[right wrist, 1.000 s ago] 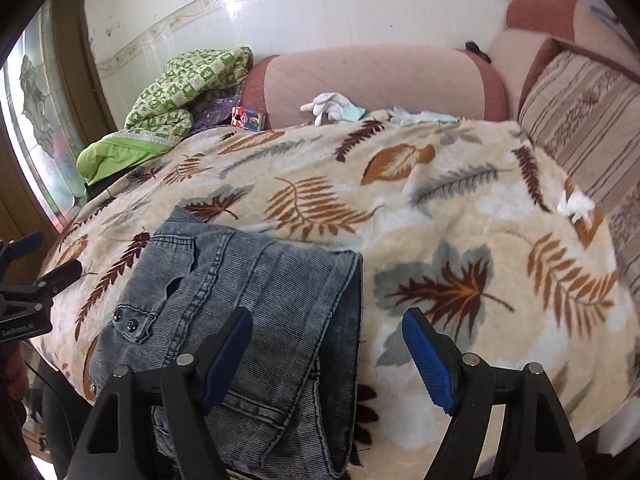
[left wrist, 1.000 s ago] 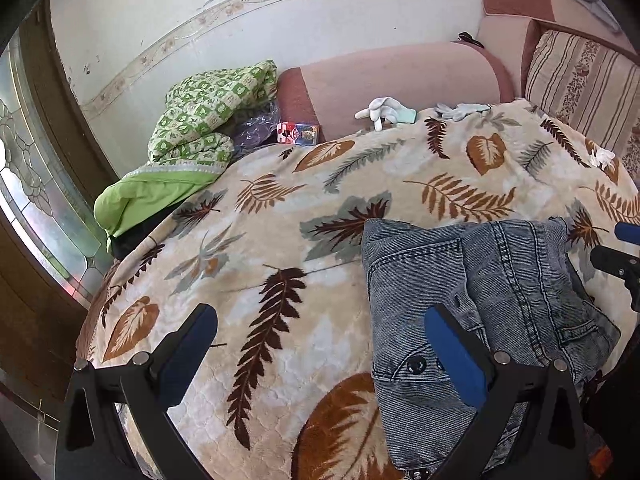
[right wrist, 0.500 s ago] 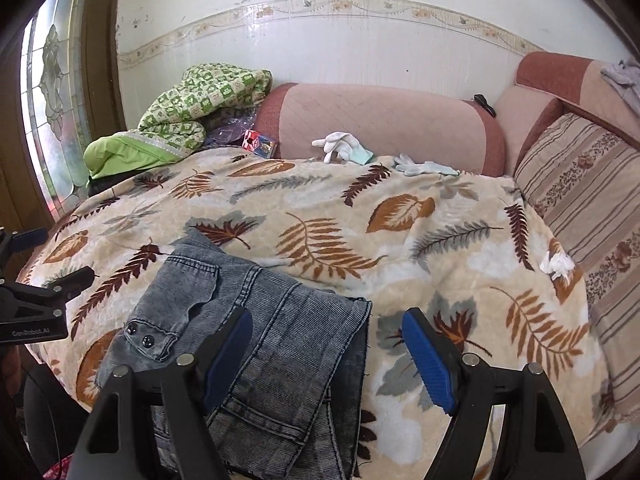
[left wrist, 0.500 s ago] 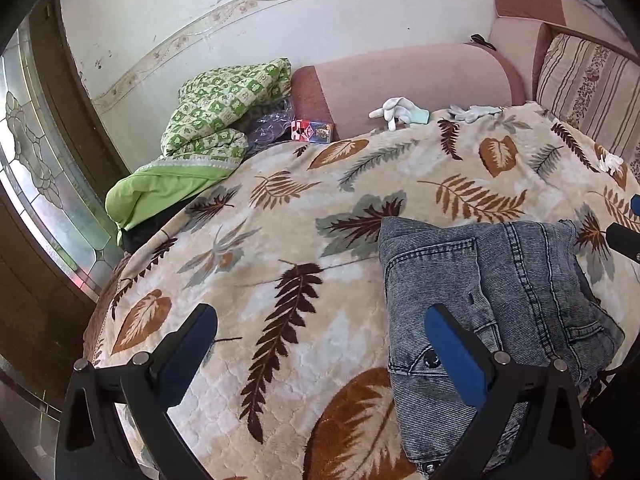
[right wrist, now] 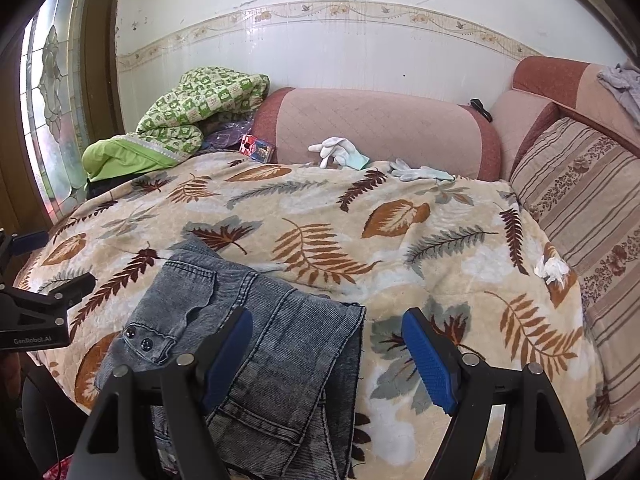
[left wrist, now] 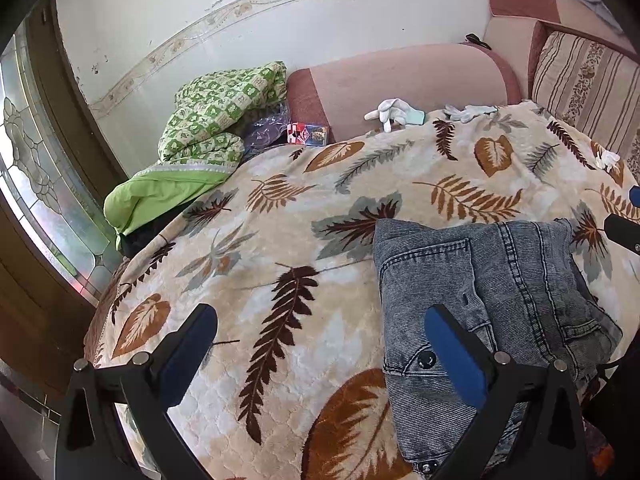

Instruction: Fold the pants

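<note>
The grey denim pants [left wrist: 492, 292] lie folded into a compact stack near the front edge of the leaf-patterned blanket [left wrist: 280, 240]. In the right wrist view the pants [right wrist: 256, 336] sit low and left, waistband buttons facing front. My left gripper [left wrist: 320, 344] is open and empty, held above the blanket to the left of the pants. My right gripper [right wrist: 328, 348] is open and empty, held above the pants' right edge. Each gripper shows at the edge of the other's view.
A green quilt [right wrist: 188, 120] is piled at the back left. White gloves [right wrist: 340, 152] lie by the pink bolster [right wrist: 380, 128]. A striped cushion [right wrist: 580, 208] lines the right side. A small white scrap [right wrist: 552, 268] lies on the blanket. A glass door is on the left.
Both grippers have lifted and drawn back from the folded pants, so more of the wall and room shows. The pants have not moved.
</note>
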